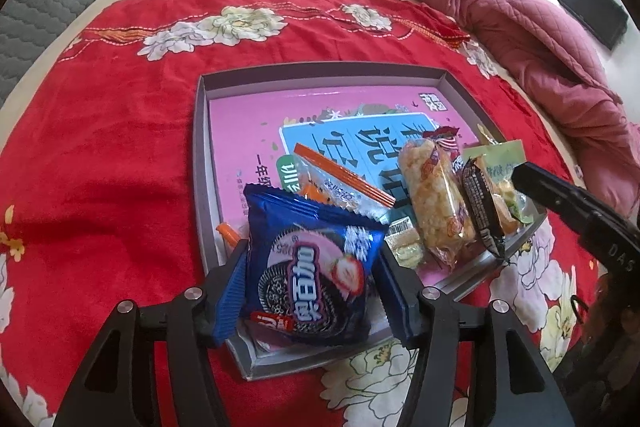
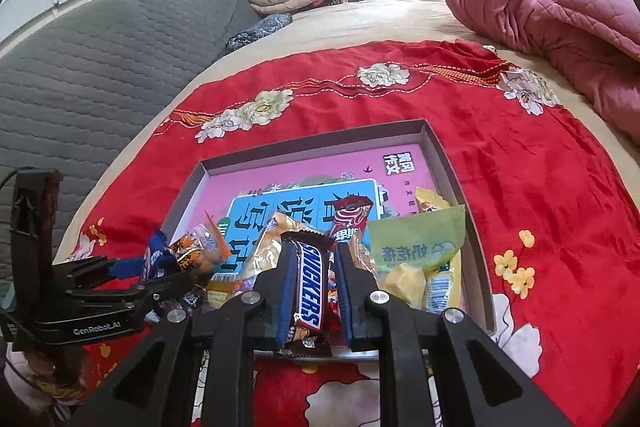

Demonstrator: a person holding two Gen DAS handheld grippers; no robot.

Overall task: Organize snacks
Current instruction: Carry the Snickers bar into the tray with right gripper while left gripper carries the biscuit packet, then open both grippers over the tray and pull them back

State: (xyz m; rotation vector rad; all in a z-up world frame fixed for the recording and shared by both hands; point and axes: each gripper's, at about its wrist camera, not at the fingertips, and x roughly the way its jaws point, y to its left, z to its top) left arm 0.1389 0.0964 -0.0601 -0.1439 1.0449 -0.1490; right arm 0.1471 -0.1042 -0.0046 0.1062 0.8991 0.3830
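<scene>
A red cloth point(image 1: 120, 131) patterned with white and yellow flowers is seen. The grey-walled tray point(image 1: 320, 71) is lined pink and blue. A blue Oreo packet point(image 1: 308, 263), a brown Snickers bar point(image 2: 308, 291) and a pale green packet point(image 2: 416, 239) are shown.

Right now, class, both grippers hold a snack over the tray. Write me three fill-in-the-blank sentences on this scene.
1. The left gripper grips a blue ____ cookie pack.
2. The right gripper grips a ____ bar.
3. The grey tray lies on a ____ floral blanket.

Missing words: Oreo; Snickers; red
</scene>
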